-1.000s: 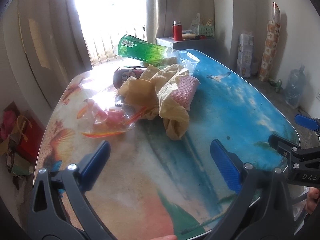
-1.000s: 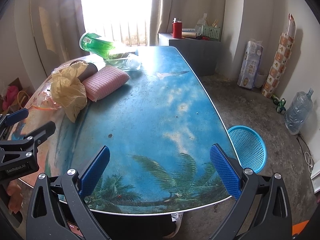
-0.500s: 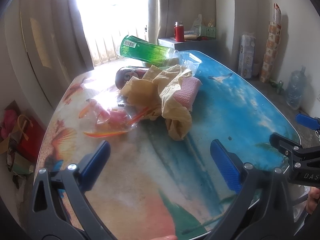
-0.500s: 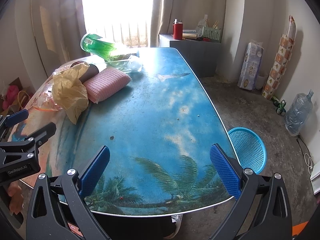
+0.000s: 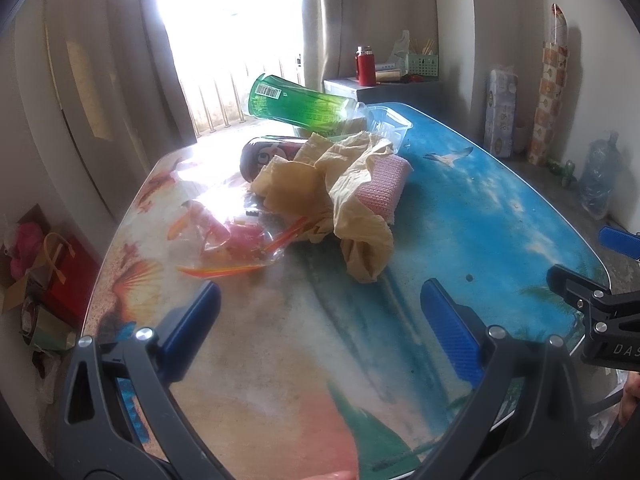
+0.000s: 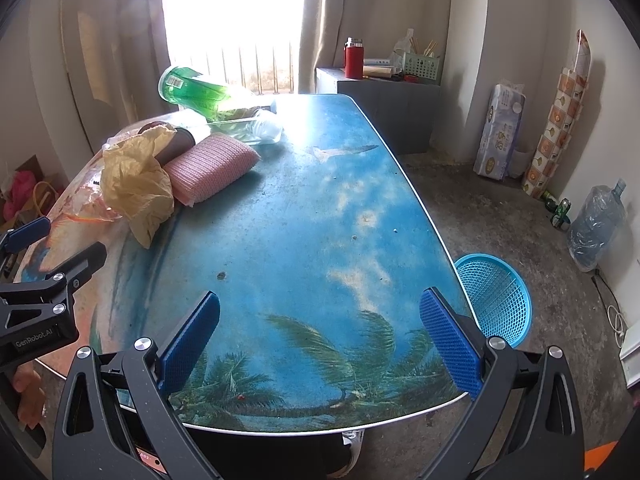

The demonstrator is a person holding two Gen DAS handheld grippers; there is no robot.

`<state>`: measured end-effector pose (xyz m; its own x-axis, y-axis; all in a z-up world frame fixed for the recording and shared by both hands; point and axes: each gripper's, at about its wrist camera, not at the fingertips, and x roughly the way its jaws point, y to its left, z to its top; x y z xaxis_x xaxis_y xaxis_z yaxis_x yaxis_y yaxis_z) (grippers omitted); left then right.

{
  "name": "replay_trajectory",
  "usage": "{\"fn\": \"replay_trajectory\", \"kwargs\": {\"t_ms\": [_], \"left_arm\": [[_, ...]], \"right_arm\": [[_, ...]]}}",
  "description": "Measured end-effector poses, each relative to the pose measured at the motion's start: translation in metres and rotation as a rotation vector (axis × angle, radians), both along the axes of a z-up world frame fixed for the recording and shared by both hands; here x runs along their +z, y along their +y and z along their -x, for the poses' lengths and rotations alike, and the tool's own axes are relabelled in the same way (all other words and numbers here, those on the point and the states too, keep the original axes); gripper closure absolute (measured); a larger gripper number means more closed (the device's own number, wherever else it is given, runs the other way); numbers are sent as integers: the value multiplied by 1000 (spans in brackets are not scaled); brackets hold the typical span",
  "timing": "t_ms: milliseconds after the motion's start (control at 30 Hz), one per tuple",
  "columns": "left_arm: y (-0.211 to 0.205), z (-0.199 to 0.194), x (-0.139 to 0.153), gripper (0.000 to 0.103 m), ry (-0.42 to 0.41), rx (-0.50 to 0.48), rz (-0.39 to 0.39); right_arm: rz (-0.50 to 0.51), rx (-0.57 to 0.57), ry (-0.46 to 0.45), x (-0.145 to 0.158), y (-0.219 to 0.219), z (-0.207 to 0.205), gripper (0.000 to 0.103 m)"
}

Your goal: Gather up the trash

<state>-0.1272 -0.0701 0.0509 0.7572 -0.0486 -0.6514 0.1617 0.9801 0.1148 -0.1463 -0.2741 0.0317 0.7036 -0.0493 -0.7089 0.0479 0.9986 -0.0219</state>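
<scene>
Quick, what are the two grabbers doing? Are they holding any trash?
Left hand-held gripper: open, holding nothing.
Right hand-held gripper: open, holding nothing.

Left claw [image 5: 320, 332] spread wide and empty, right claw [image 6: 320, 332] likewise, side by side

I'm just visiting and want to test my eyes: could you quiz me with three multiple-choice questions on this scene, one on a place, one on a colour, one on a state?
1. Where is the basket?
A. on the table
B. on the floor beside the table
C. on the cabinet

2. What colour is the sponge?
A. pink
B. black
C. white

3. How is the left gripper?
A. shut on the bag
B. shut on the bottle
C. open, holding nothing

Answers: 1 B, it stands on the concrete by the table edge. 2 A, pink weave beside the yellow bag. 3 C, its fingers stand wide apart over bare tabletop.
</scene>
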Motion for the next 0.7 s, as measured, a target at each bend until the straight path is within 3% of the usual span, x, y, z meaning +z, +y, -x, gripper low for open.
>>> {"fn": "replay_trajectory", "kwargs": {"t_ms": [700], "left_arm": [[14,8,1,7,-7,30,8]], "right_arm": [[22,8,-13,0,13,-5,5]]}}
